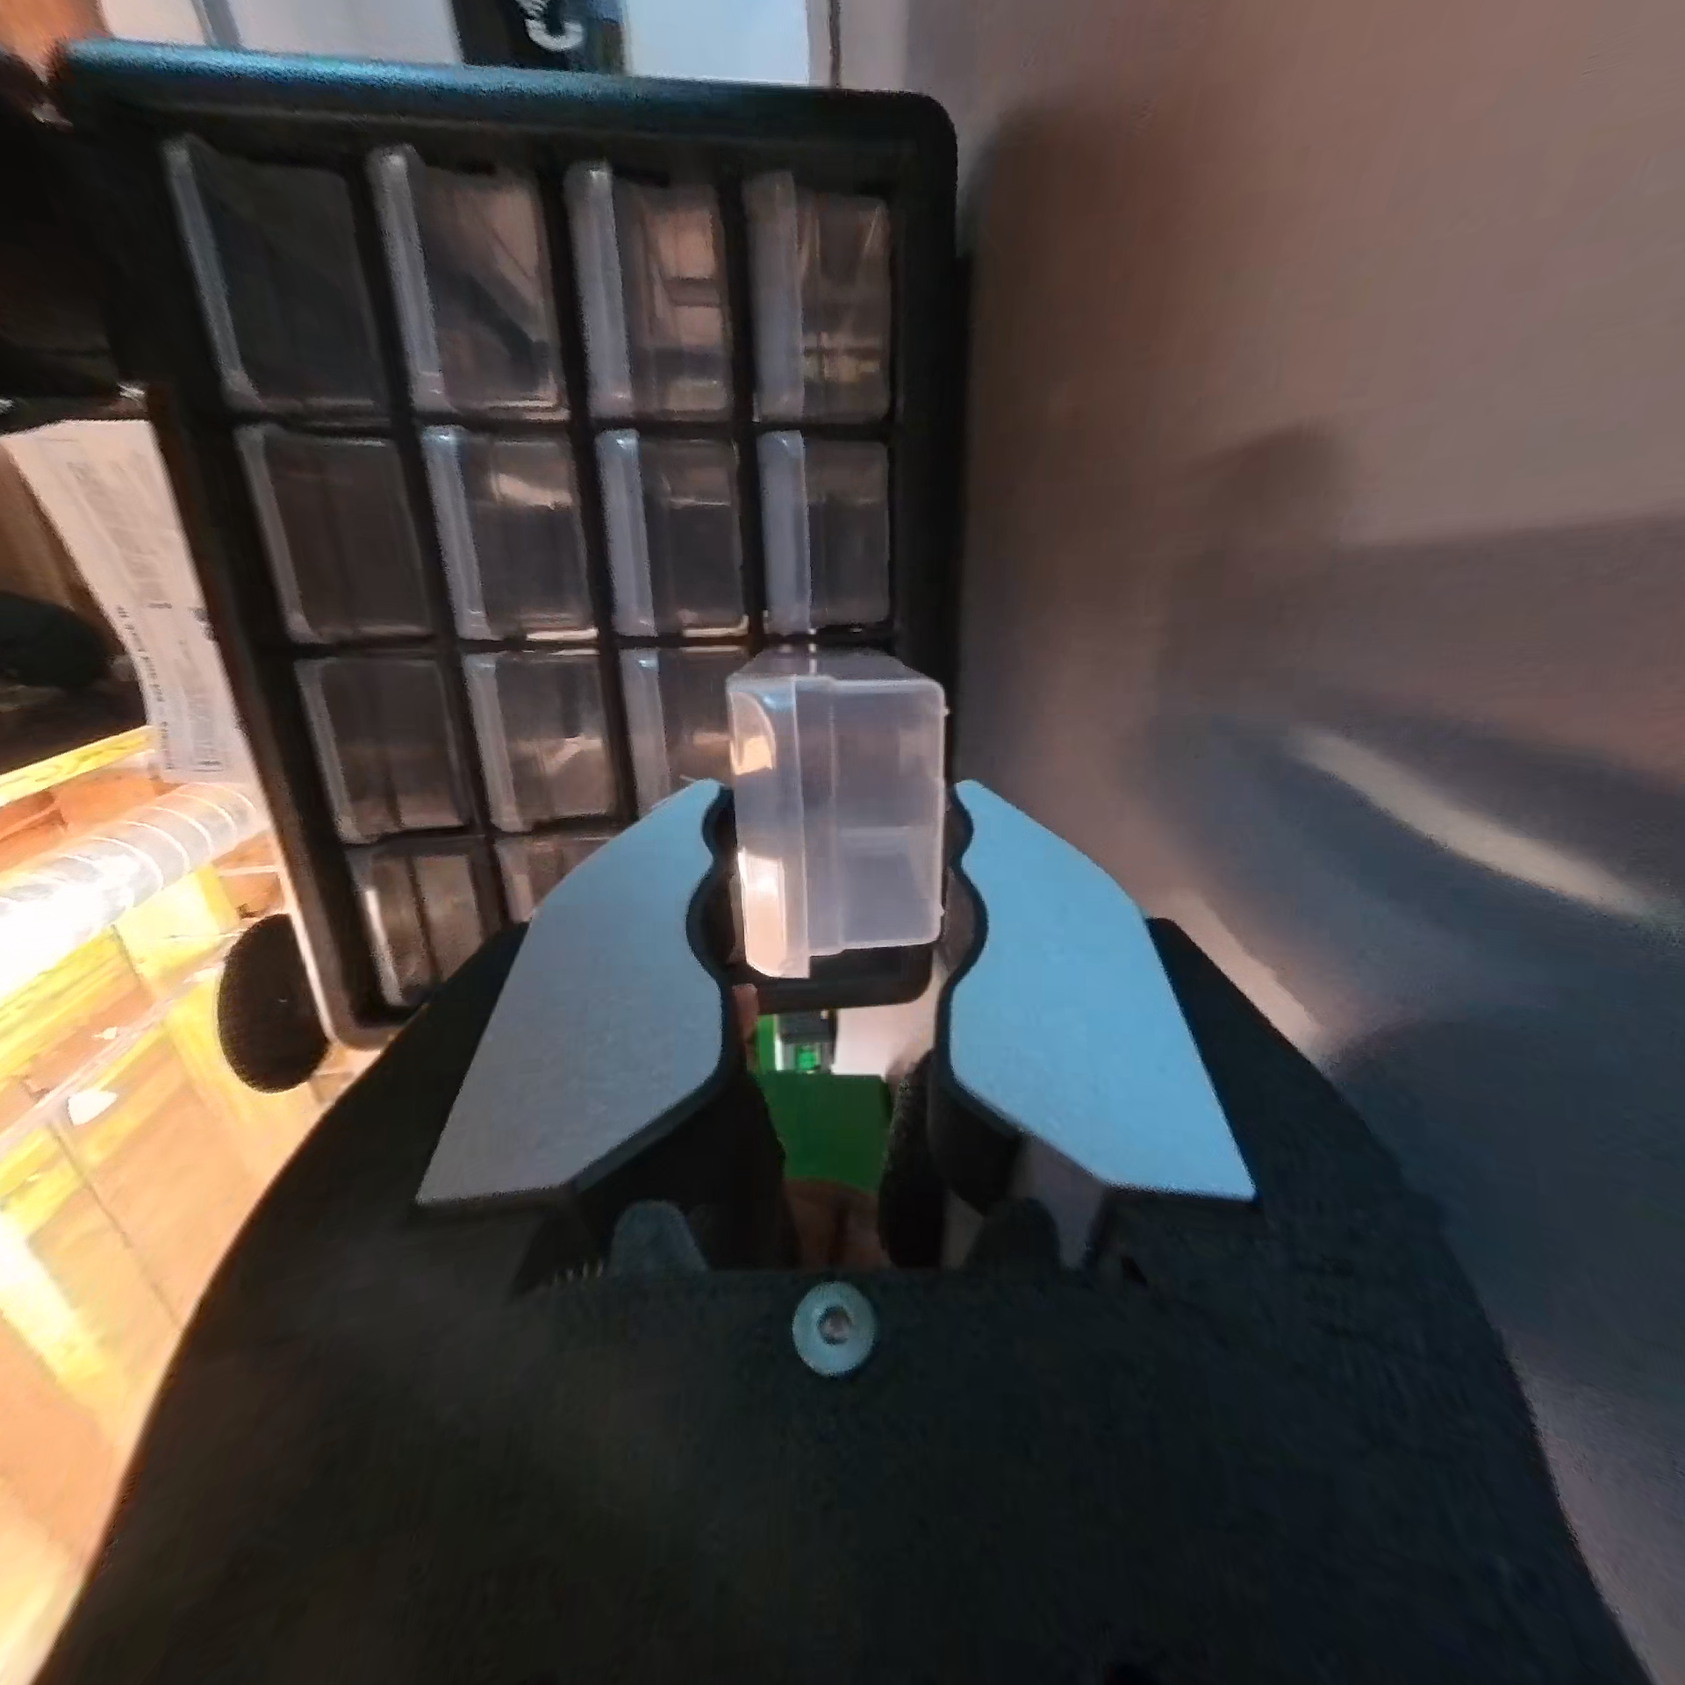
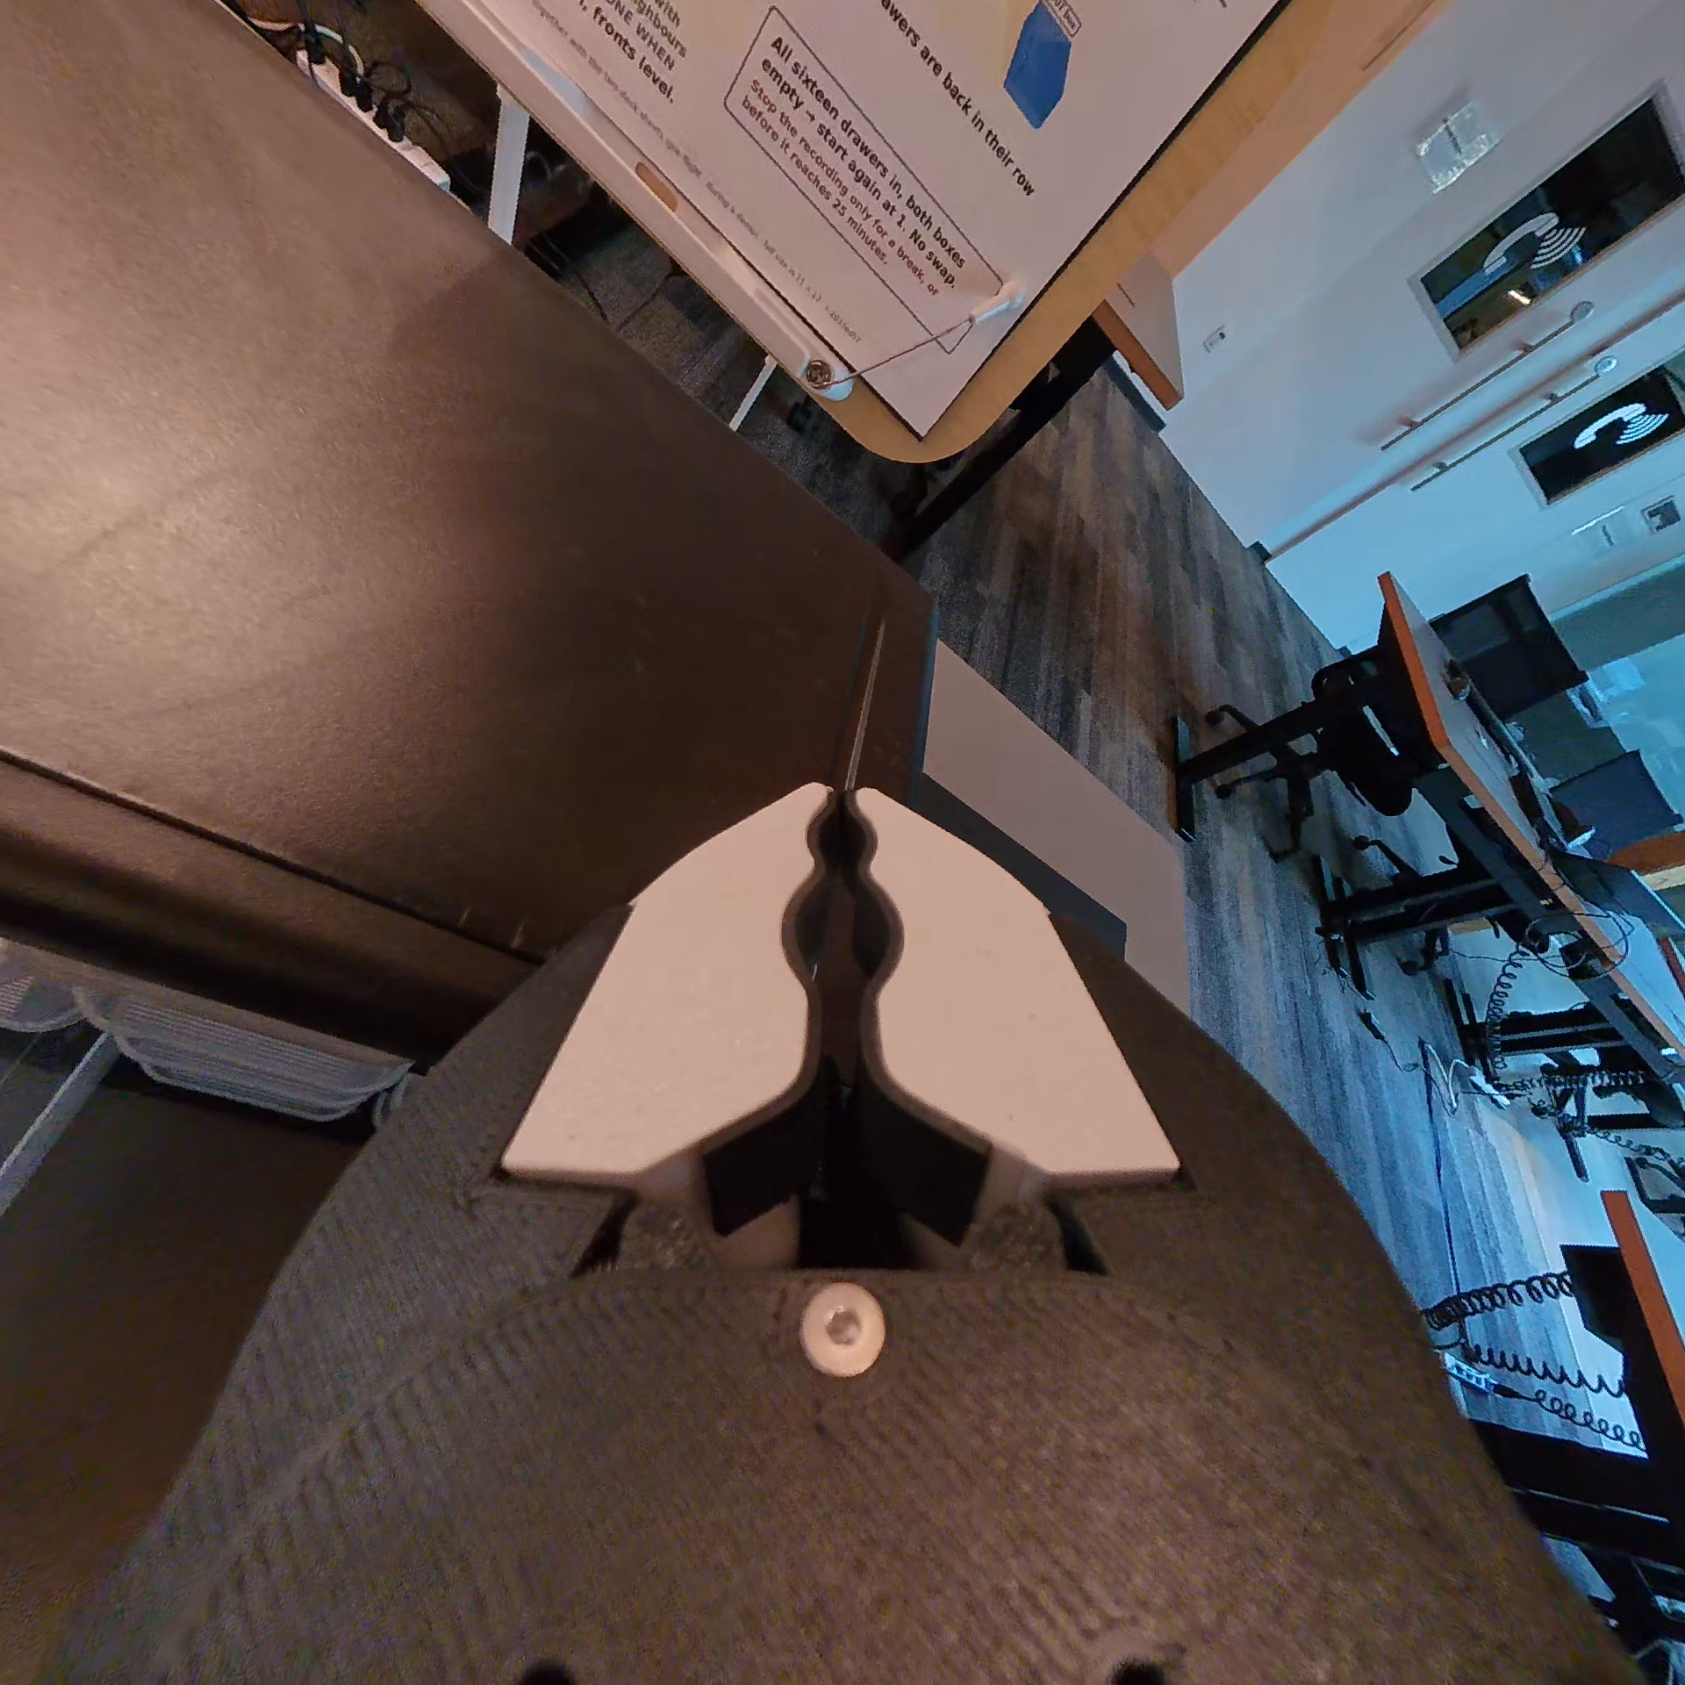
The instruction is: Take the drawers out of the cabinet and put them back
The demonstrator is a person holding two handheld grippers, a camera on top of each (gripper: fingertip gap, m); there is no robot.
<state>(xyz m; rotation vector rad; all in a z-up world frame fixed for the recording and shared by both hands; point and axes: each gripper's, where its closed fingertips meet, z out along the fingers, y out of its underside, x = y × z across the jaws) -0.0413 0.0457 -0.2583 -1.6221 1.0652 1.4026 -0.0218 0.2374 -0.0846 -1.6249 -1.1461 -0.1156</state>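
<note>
In the left wrist view a black cabinet [image 1: 930, 365] with a grid of clear plastic drawers stands on a dark table, seen rotated. My left gripper [image 1: 834, 821] is shut on a clear drawer [image 1: 843, 821], which sticks partly out of its slot at the cabinet's right edge. The other drawers [image 1: 492, 283] sit in their slots. In the right wrist view my right gripper [image 2: 843, 802] is shut and empty, over the dark tabletop [image 2: 410, 547] near its edge. The cabinet does not show in that view.
Yellow-lit shelving and clear containers [image 1: 109, 866] lie left of the cabinet, with a round black object [image 1: 264, 1003] beside it. A white instruction board [image 2: 866, 137] on a wooden stand, carpet floor [image 2: 1140, 593], desks and chairs [image 2: 1459, 775] lie beyond the table edge.
</note>
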